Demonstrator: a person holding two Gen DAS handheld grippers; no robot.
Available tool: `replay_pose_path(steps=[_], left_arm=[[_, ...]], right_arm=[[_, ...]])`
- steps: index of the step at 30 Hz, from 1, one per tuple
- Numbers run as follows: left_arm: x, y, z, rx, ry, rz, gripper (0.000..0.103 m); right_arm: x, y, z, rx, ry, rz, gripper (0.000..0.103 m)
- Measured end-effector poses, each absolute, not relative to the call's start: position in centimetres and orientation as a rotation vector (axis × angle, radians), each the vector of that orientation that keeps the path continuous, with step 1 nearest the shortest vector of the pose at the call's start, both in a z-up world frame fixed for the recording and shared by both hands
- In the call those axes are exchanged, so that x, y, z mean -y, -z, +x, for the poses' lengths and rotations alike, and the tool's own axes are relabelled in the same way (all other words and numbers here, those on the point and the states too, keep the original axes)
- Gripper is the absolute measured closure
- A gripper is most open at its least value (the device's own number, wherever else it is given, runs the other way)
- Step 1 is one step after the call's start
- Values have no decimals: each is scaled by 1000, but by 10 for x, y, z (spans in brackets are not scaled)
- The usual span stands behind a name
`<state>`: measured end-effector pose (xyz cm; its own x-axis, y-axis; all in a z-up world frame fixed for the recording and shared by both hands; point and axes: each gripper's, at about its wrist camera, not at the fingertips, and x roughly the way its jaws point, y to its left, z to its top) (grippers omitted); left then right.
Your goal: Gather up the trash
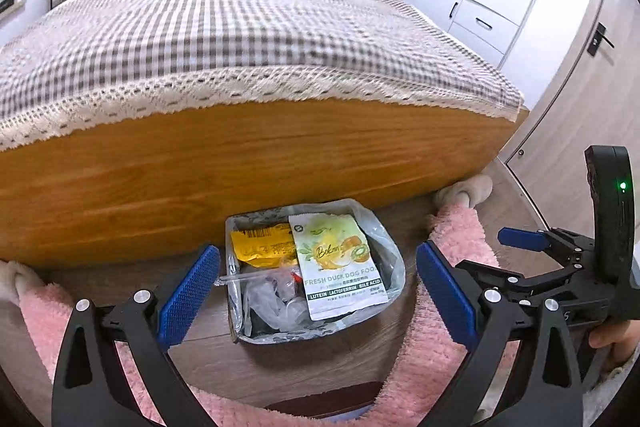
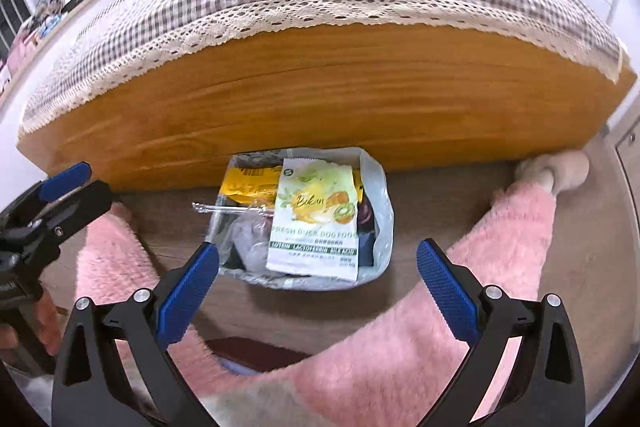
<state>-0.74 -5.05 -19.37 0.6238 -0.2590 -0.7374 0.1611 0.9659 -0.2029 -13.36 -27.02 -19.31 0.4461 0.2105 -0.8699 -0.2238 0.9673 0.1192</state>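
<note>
The trash bin (image 1: 316, 271), lined with a plastic bag, is already well filled: a dog food pouch (image 1: 340, 263) lies on top, beside a yellow wrapper (image 1: 262, 245) and some clear plastic. No loose trash is seen on the floor (image 2: 432, 199), though much of it is hidden by pink fluffy clothing. Both the left tongs (image 1: 318, 291) and the right tongs (image 2: 318, 287) are spread wide and empty. In both views the bin is seen at lower centre, between the tips and well apart from them, against the bed (image 2: 320, 99).
</note>
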Motion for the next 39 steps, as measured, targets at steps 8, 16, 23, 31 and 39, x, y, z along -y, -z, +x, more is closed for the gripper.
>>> replay_pose_path(steps=[8,16,23,31,39], left_arm=[[51,179,-24,-805,159,-53,8],[48,184,-25,-818,149,-88,8],[47,190,-24,-844,155,-114,8],[47,186,-26,-831,153,-111,8],[47,163,-42,-713,130,-80,8]], right_arm=[[270,177,-148,-1034,-239,-74,8],[271,174,-148,-1023,-222,-78,8],[268,175,-148,-1024,-225,-85,8],[269,170,-149,-1002,-213,-88,8],[276,147,-162,-906,-203,-90,8]])
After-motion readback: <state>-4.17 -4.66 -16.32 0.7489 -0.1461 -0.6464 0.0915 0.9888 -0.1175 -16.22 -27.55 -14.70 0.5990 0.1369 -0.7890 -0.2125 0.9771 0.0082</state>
